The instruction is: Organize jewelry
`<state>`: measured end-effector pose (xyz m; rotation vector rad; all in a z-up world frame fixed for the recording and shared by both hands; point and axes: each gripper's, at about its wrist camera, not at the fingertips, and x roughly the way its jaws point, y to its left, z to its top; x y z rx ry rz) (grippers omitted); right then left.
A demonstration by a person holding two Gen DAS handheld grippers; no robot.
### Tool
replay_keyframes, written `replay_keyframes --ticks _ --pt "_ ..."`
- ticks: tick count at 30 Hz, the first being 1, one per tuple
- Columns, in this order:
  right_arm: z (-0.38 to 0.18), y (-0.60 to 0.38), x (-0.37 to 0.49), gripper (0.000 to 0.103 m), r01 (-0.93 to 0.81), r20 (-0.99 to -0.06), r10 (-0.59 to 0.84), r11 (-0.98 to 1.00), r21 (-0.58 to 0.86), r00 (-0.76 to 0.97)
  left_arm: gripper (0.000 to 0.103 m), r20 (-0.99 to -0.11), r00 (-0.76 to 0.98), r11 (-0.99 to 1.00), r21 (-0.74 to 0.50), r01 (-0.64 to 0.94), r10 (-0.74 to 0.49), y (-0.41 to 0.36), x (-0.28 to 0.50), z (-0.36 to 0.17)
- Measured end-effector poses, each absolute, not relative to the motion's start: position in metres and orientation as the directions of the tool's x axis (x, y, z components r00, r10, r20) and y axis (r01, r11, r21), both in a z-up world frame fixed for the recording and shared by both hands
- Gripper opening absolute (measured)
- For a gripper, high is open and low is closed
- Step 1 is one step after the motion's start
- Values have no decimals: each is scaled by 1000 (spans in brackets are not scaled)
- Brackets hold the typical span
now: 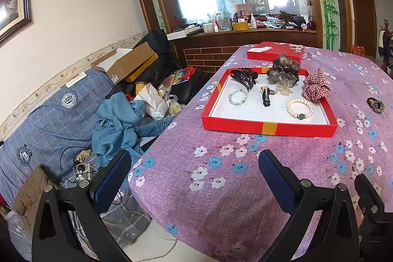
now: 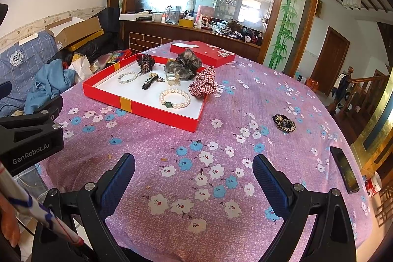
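- Left gripper [image 1: 195,176]: jaws spread wide, nothing between them, held over the near left edge of the flowered purple tablecloth [image 1: 245,188].
- Right gripper [image 2: 194,178]: also wide and empty, over the near middle of the cloth.
- Red tray [image 2: 137,103], white inside with a gold band on its near wall, lies ahead of both grippers, well apart from the fingers.
- In the tray: pearl bracelet [image 2: 175,98] with one green bead, nearest corner; pale bead bracelet [image 2: 127,77]; black hair clip [image 2: 148,83]; dark claw clip [image 2: 145,63]; grey-brown scrunchie [image 2: 183,64].
- Red checked scrunchie [image 2: 202,85] rests on the tray's right wall.
- Small black-and-gold scrunchie [image 2: 284,123] lies alone on the cloth, ahead-right of the right gripper.
- Red lid [image 2: 203,53] beyond the tray.
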<state>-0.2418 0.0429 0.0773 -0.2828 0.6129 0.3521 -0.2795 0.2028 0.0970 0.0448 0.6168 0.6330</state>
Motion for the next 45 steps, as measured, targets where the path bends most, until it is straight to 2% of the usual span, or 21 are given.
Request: replay_keyframes --ticks 37,45 --pt "76 41 -241 99 -404 -606 235 901 -157 760 103 -519 629 804 233 -547 579 207 -283 96" --pt "75 37 -241 99 -405 -609 234 901 -157 758 103 -502 612 782 264 -565 611 206 -284 94"
